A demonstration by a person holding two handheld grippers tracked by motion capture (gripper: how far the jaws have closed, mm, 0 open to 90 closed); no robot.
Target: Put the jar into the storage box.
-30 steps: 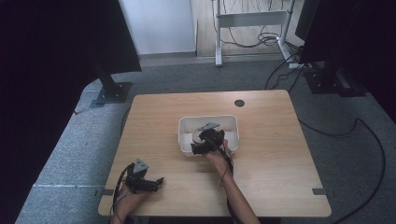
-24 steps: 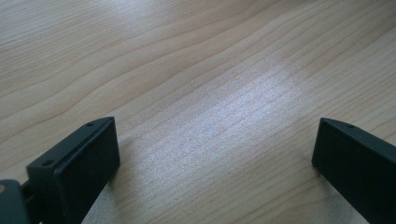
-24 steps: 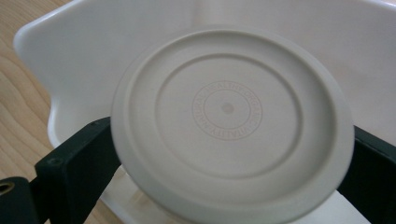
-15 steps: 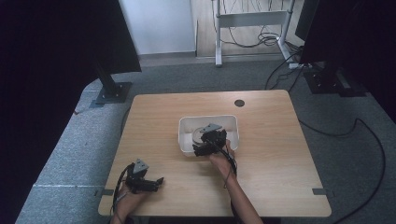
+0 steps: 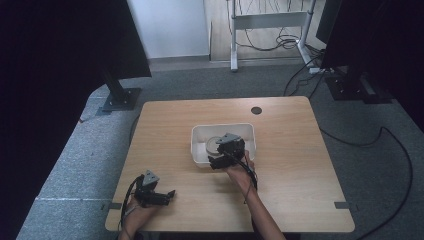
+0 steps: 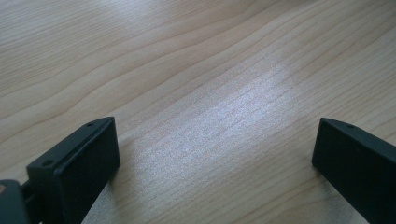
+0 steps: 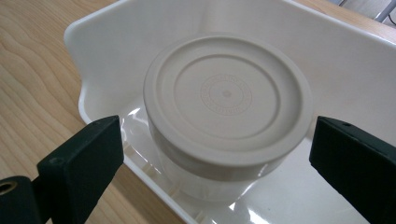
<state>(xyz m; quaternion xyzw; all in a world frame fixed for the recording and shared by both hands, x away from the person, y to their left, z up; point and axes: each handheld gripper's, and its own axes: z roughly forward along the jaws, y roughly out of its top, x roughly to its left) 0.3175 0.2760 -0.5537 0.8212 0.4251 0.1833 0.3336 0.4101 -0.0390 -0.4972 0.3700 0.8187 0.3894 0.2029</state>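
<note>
From the high view, my right gripper [image 5: 223,159] hangs over the near rim of the white tray [image 5: 248,131], which sits at the middle of the wooden table [image 5: 300,165]. Inside the tray, at its left part, stands the round lidded jar [image 5: 215,145], just beyond my jaws. My left gripper [image 5: 162,196] rests low near the table's front left corner, well apart from the tray and pointed to the right across bare wood.

In the left gripper view, my jaws are spread wide with nothing between them; bare wood grain runs under and ahead of them. This hand has no part in the work at this point.

In the right gripper view, my jaws stand wide apart on either side of the jar [image 7: 227,112], whose cream lid [image 7: 226,95] faces me. The jar stands upright on the tray floor, close to the near wall [image 7: 100,70]. Neither pad touches it yet; a gap shows on both sides.

I judge the job to be at its start: the reach is made and I am lined up on the jar, but the grasp is not yet done. Left to do is to come down around it, close on it, and lift it clear of the tray.
</note>
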